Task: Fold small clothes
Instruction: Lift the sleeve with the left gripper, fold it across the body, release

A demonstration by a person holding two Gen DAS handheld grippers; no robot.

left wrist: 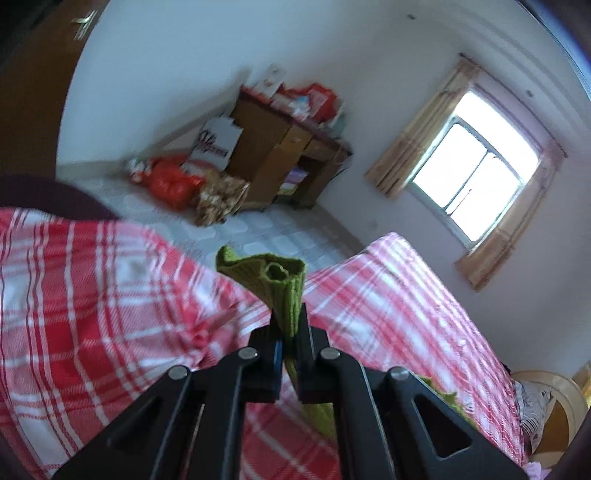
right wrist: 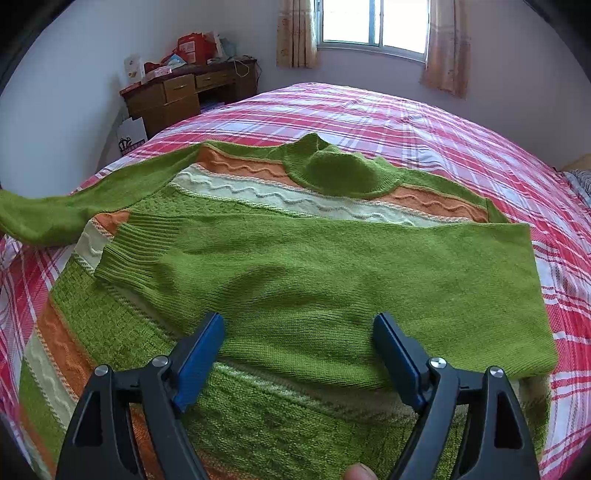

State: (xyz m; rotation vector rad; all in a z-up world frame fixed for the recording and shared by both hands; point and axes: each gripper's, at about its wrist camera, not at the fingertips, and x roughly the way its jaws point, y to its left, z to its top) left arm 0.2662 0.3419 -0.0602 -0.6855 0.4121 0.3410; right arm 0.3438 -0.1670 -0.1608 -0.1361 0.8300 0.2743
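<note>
A green knit sweater (right wrist: 295,266) with orange and pale stripes lies flat on the red plaid bed (right wrist: 443,122). Its right sleeve is folded across the chest, cuff (right wrist: 125,254) pointing left. Its left sleeve (right wrist: 55,218) stretches out to the left, lifted off the bed. My right gripper (right wrist: 299,325) is open and empty, just above the folded sleeve. My left gripper (left wrist: 290,314) is shut on the ribbed green cuff (left wrist: 273,277) of the left sleeve and holds it up above the bed (left wrist: 92,295).
A wooden desk (right wrist: 184,92) piled with boxes stands by the far wall, left of a curtained window (right wrist: 369,22). Red bags and a white paper bag (left wrist: 218,144) sit on the tiled floor beside the desk. A wooden chair (left wrist: 554,406) is at the bed's right.
</note>
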